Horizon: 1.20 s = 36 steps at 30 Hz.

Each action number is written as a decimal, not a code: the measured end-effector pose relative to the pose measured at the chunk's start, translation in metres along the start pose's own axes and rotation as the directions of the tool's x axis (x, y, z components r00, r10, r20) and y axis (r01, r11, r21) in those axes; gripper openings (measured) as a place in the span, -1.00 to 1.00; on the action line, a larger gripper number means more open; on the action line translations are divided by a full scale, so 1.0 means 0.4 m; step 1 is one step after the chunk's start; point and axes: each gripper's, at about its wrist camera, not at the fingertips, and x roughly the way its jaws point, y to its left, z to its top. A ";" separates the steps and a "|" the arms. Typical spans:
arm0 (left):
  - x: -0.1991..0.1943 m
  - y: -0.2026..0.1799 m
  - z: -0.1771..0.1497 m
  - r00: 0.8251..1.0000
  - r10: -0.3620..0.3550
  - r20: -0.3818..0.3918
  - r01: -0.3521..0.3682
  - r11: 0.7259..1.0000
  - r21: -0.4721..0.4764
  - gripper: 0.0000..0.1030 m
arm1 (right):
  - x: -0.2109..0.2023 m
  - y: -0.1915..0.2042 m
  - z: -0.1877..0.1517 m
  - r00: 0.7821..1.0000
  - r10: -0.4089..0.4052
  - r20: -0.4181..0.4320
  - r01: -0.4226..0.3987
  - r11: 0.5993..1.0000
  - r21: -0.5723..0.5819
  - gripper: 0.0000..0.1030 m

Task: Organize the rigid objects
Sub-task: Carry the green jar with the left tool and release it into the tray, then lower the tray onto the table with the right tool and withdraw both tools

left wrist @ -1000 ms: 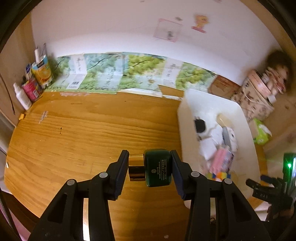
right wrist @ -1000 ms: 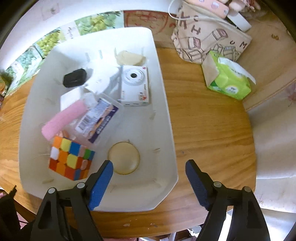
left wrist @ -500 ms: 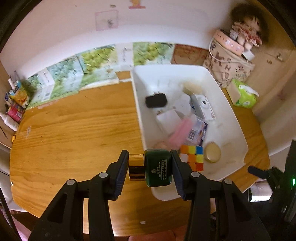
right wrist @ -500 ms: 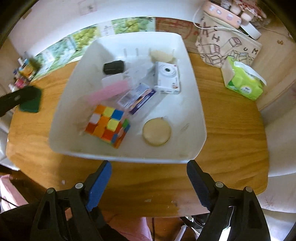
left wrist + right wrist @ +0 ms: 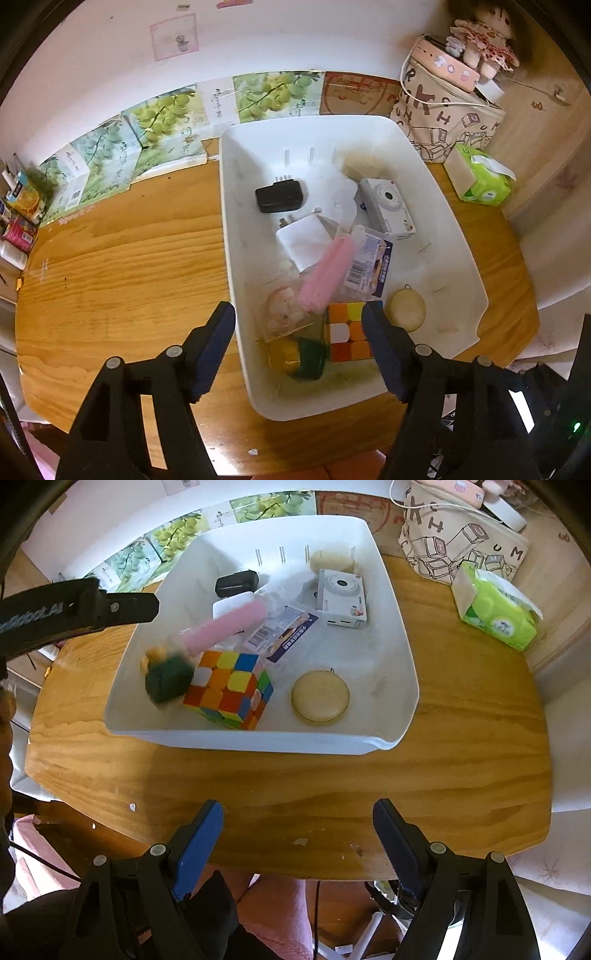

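A dark green bottle with a gold cap (image 5: 301, 356) (image 5: 168, 677) shows blurred in the white bin (image 5: 458, 243) (image 5: 400, 627), beside the colour cube (image 5: 347, 334) (image 5: 229, 688). My left gripper (image 5: 299, 349) hangs over the bin's near left corner, its jaws opening and apart from the bottle below them. My right gripper (image 5: 297, 845) stands open over the table's front edge with nothing between its fingers. In the right wrist view, the left gripper's arm (image 5: 74, 609) reaches in from the left.
The bin also holds a white camera (image 5: 341, 598), a black charger (image 5: 236, 583), a white adapter (image 5: 306, 243), a pink tube (image 5: 229, 627), a packet (image 5: 284, 633) and a round wooden disc (image 5: 319, 696). A green tissue pack (image 5: 496, 605) and a printed bag (image 5: 461, 542) stand right of it.
My left gripper carried the green bottle rightward over the bin, then its jaws spread and the bottle dropped beside the cube. My right gripper drew back toward the table's front edge.
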 end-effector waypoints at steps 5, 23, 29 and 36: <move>-0.013 0.057 -0.013 0.999 0.036 -0.029 -0.038 0.997 -0.062 0.44 | -0.014 0.025 0.032 0.999 0.037 0.032 -0.037 0.999 -0.014 0.66; -0.202 0.183 -0.064 0.989 0.131 0.074 -0.114 0.972 -0.205 0.44 | -0.188 0.132 0.139 0.972 0.152 0.180 -0.160 0.987 0.029 0.67; -0.203 0.158 -0.080 0.988 0.097 0.122 -0.069 0.975 -0.210 0.59 | -0.180 0.137 0.123 0.981 0.125 0.147 -0.134 0.989 0.056 0.67; -0.224 0.131 -0.076 0.966 0.162 0.202 -0.116 0.968 -0.221 0.77 | -0.171 0.137 0.095 0.988 0.080 0.135 -0.086 0.995 0.043 0.90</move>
